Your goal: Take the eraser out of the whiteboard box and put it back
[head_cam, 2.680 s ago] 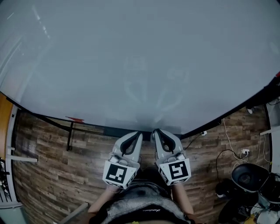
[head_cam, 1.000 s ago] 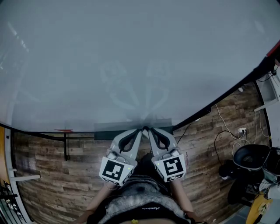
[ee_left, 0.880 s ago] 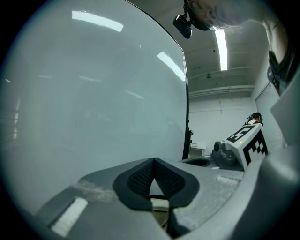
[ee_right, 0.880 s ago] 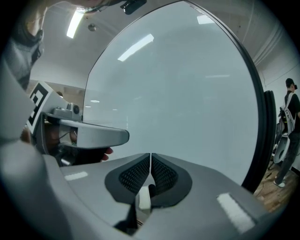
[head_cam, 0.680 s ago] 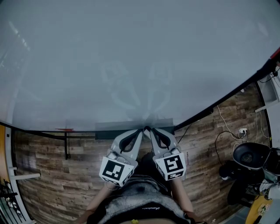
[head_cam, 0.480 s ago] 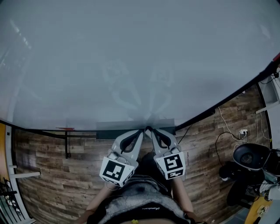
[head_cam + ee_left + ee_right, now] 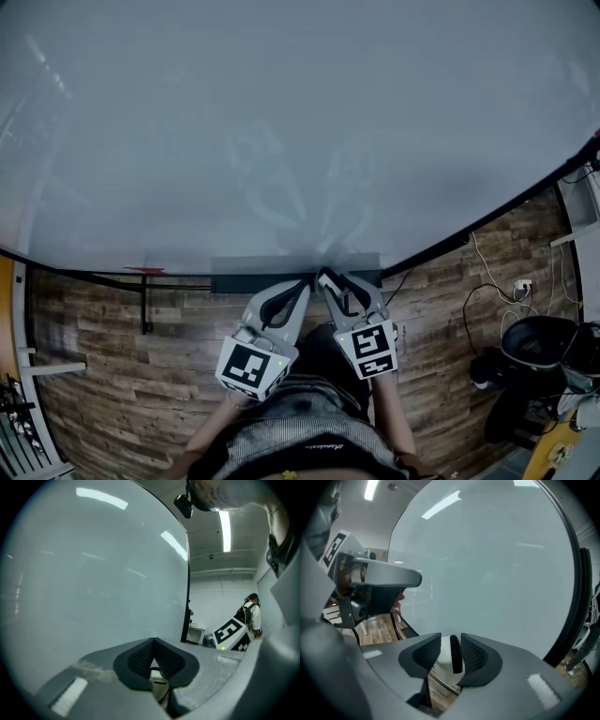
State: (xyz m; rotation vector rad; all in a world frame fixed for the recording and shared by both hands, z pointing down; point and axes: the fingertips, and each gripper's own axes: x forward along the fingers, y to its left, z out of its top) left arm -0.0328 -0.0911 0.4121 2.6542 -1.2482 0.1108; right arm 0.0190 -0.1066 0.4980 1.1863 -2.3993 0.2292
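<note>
Eraser upright on edge at whiteboard box; right gripper jaws, just opening, straddle it without touching; left gripper jaws together.

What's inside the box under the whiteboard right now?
A white eraser with a dark strip shows there, between the right hand-held gripper's jaws, which have just been opening. The rest of the box is hidden behind its front wall and the left hand-held gripper.

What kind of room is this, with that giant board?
Probably an office or a lab workroom. A big whiteboard stands over a wood-look floor, loose cables trail across the floor, and a long strip light glows on the ceiling.
</note>
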